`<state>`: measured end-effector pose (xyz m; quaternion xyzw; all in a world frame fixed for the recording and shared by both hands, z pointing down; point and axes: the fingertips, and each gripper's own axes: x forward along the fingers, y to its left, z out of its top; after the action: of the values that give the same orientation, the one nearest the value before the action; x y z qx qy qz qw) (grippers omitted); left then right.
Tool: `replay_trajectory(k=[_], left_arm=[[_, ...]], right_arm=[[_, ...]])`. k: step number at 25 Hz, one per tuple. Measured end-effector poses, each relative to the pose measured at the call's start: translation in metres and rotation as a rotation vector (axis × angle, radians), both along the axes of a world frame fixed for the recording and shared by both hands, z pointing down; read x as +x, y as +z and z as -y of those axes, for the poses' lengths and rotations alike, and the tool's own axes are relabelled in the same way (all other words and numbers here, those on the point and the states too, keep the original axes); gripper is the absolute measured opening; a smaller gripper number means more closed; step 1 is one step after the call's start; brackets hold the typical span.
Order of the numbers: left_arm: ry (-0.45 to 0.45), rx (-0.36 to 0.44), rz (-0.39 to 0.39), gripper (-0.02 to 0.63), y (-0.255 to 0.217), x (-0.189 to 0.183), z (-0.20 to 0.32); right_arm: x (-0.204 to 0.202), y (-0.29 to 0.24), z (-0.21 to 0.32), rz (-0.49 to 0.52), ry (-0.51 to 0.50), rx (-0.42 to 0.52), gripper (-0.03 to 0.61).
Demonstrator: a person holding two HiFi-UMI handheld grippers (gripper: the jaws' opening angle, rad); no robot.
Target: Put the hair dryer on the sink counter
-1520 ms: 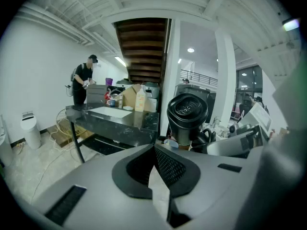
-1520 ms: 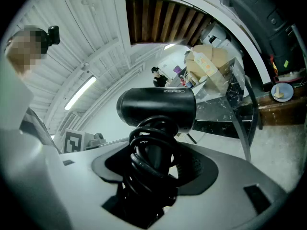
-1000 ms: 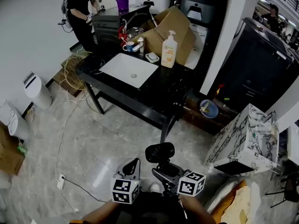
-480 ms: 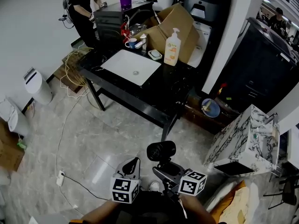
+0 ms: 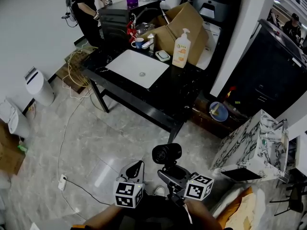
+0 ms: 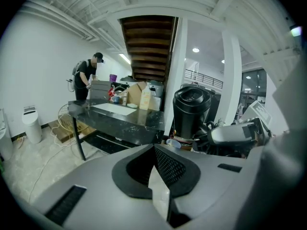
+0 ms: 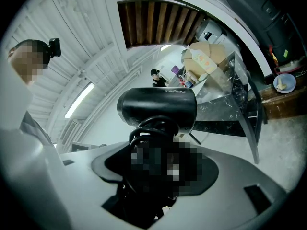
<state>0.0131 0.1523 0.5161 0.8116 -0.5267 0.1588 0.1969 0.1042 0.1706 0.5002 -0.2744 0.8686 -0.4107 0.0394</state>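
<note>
A person stands on a pale floor (image 5: 110, 143), facing a black tabletop (image 5: 178, 94) with a white sink (image 5: 137, 69) set into it. The right gripper (image 5: 171, 175) is clamped on the handle of a black hair dryer (image 5: 166, 154), with the cord coiled at the handle and the barrel crosswise to the jaws. The left gripper (image 5: 135, 169), just beside it, is closed on nothing. The tabletop lies straight ahead, well apart from the dryer across the floor, so the right gripper likely has to carry it forward.
</note>
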Motion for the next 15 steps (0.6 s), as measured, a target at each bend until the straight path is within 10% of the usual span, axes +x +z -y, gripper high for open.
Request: replay_trajectory(k=[15], left_arm=[[0.047,0.012,-0.010,0.008,-0.005,-0.025,0.072]], right_arm=[[-0.025,-0.005,0.067,-0.009,0.050,0.004,0.295]])
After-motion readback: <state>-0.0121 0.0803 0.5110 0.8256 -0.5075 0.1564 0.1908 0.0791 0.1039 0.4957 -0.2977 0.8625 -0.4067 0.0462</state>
